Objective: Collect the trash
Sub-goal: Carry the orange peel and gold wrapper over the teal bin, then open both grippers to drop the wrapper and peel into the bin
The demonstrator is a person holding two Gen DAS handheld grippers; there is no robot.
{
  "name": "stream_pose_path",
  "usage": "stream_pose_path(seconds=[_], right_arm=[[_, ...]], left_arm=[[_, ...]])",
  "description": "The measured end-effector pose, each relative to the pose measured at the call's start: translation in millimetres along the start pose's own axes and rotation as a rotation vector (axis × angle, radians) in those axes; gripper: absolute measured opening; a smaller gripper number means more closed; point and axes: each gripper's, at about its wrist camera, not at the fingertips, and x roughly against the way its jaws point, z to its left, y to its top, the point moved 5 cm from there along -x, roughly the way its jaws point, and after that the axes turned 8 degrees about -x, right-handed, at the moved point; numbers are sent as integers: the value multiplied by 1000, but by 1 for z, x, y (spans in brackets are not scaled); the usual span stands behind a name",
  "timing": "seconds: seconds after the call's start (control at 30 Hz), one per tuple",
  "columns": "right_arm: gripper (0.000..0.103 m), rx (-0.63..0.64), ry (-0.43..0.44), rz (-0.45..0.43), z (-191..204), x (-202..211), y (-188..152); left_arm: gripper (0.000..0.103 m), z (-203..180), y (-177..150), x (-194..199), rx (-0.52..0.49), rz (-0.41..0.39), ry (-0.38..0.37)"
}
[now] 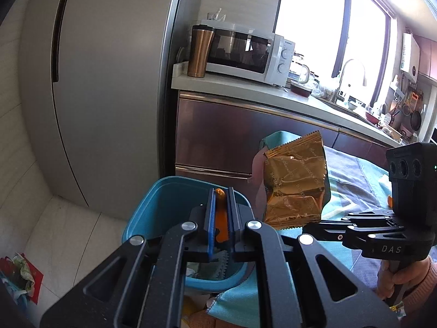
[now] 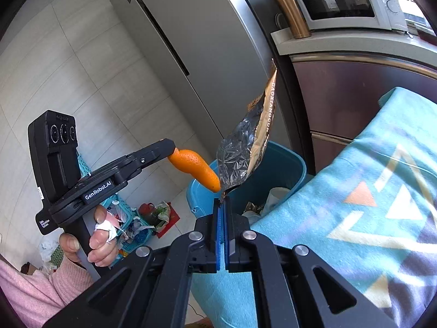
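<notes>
Both my grippers pinch trash over the blue bin (image 2: 286, 164) at frame centre: left gripper (image 1: 220, 218) orange peel (image 2: 195, 169), right gripper (image 2: 221, 218) gold wrapper (image 1: 295, 183); released off-centre, either could miss.

A tall grey fridge (image 1: 109, 82) stands on the pale tiled floor (image 1: 68, 235), hard against the left end of a light worktop (image 1: 245, 87). On that end sit a white microwave (image 1: 245, 52) and, just beside it, a copper tumbler (image 1: 200, 50). Brown steel-fronted cabinets (image 1: 218, 136) run beneath. Bright daylight floods through a wide window (image 1: 327, 22) behind the worktop's far edge.
</notes>
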Motion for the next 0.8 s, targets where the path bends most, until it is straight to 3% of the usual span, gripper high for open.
stream_pose_path(seconds=[0.8], right_arm=[[1, -3, -26, 93, -1, -49, 2]], left_arm=[[8, 16, -11, -43, 46, 58, 32]])
